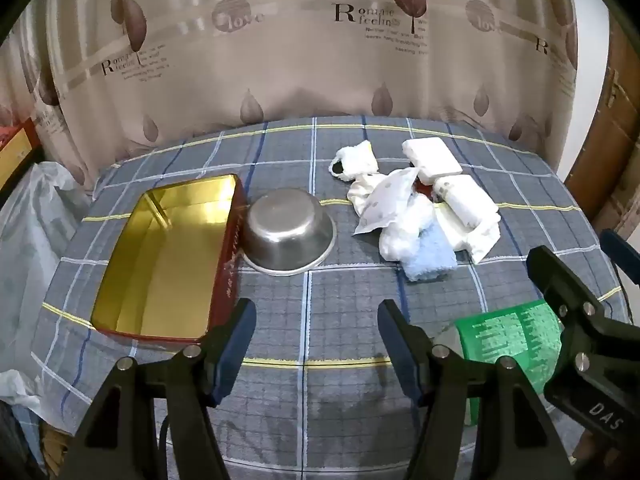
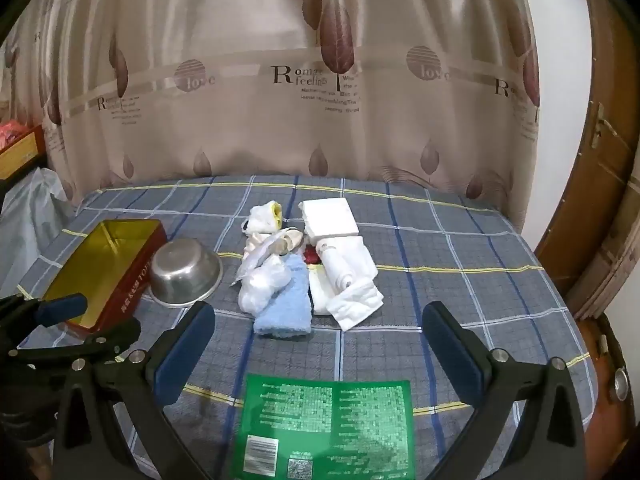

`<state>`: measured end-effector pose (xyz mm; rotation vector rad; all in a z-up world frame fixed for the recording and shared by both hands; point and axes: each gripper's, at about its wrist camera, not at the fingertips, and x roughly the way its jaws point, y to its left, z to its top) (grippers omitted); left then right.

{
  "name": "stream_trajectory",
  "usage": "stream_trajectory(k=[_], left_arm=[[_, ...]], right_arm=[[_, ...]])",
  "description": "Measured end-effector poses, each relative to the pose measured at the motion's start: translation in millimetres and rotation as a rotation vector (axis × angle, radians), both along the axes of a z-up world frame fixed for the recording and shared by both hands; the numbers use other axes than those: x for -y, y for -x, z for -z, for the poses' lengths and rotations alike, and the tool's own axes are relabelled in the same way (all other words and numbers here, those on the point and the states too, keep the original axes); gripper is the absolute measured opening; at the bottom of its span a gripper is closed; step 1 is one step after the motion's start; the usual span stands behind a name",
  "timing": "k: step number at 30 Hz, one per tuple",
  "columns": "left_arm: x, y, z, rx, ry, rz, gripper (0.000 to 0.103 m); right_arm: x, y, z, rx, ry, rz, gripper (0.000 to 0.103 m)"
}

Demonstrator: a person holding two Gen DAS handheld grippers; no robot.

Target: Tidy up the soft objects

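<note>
Left wrist view: left tongs (image 1: 316,344) spread and empty above the bench (image 1: 312,292); the open tin (image 1: 168,256) waits left, ready for filling. Right wrist view: right tongs (image 2: 320,344) spread and empty, facing the soft pile (image 2: 308,264) mid-bench.

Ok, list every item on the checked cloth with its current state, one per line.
Red rectangular tin with gold lining: open, empty.
Steel bowl: upside down, beside the tin.
Pale blue fluffy towel: on the cloth, at the pile's near edge.
Green printed pouch: lying flat.
Left gripper: open, empty.
Right gripper: open, empty.
</note>
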<state>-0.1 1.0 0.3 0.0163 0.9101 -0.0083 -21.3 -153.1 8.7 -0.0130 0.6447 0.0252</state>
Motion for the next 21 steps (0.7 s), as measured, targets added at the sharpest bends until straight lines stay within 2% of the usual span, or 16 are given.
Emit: stream_trajectory(k=[3, 4, 6, 11, 15, 19, 21], left_arm=[[-4.0, -2.0, 0.2, -0.001, 0.007, 0.007, 0.065], [-0.1, 3.5, 0.0, 0.027, -0.006, 0.009, 0.065], [-4.1, 0.1, -0.1, 0.011, 0.010, 0.011, 0.065], [3.9, 3.6, -2.1, 0.035, -0.035, 0.020, 0.065], [0.9, 3.9, 0.4, 0.025, -0.001, 0.037, 0.065], [1.2, 1.0, 3.4, 0.014, -0.020, 0.028, 0.065], [0.6, 0.5, 5.1, 0.008, -0.002, 0.040, 0.065]], right_arm=[[1.3, 1.3, -1.4, 0.002, -0.008, 0.003, 0.103], [1.3, 1.8, -2.0, 0.002, -0.006, 0.003, 0.103], [2.4, -0.6, -1.3, -0.005, -0.010, -0.005, 0.103], [0.9, 1.2, -3.0, -0.009, -0.005, -0.009, 0.103], [4.5, 0.8, -3.5, -0.015, -0.008, -0.004, 0.103], [-3.2, 0.8, 2.5, -0.013, -0.002, -0.010, 0.103], [-3.5, 1.0, 2.7, -0.013, -0.004, -0.013, 0.103]])
